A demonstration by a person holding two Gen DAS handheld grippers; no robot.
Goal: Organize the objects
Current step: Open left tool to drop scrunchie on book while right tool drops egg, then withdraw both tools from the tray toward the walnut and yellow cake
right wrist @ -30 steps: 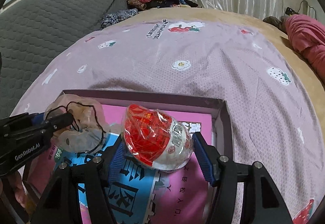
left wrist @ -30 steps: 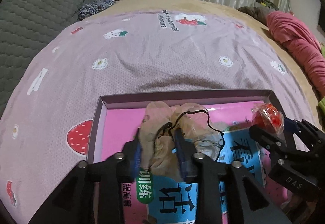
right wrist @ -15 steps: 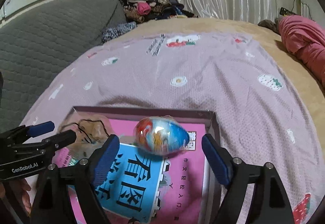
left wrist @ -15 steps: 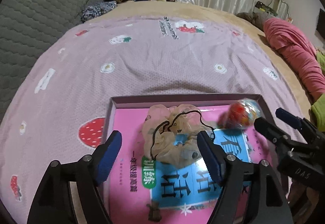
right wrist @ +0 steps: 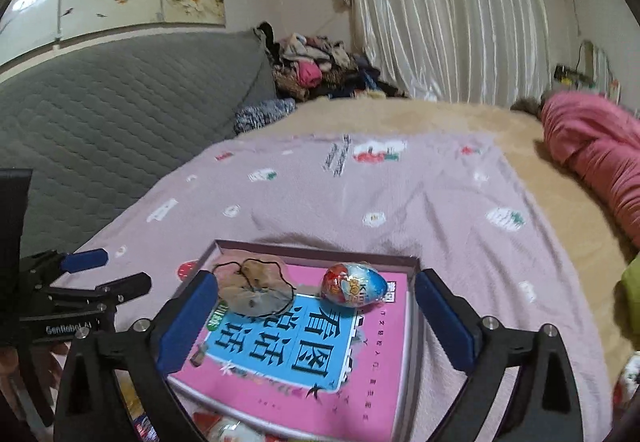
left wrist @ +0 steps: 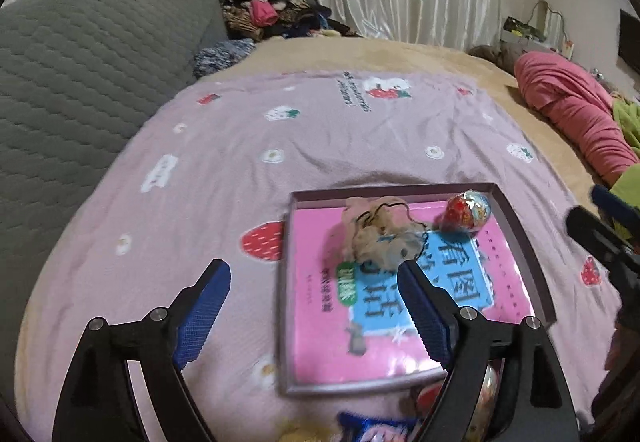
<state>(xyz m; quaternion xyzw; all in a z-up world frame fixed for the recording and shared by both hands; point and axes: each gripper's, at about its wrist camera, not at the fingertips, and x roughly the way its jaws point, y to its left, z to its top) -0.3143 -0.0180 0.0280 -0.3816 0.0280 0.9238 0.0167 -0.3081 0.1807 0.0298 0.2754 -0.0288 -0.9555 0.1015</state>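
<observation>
Tray (right wrist: 408, 374): one, holding one book (right wrist: 296, 346), one egg (right wrist: 354, 285), one pouch (right wrist: 256, 290).
Left gripper (left wrist: 316, 302): released, jaws just widened, empty.
Right gripper (right wrist: 316, 314): released, jaws just widened, empty.

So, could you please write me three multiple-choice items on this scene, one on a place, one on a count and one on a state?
1. Where does the foil-wrapped egg lie?
A. On the pink book inside the tray
B. On the grey quilted cushion
C. Between the right gripper's pads

2. How many loose things lie on the book?
A. One
B. Two
C. Four

3. How does the right gripper stand?
A. Shut on the egg
B. Shut on the pouch
C. Open and empty

Answers:
1 A: the egg rests on the book's far corner, within the tray's rim.
2 B: only the egg and the beige drawstring pouch lie there.
3 C: its blue pads stand wide apart with nothing pressed between them; the egg lies beyond them.
</observation>
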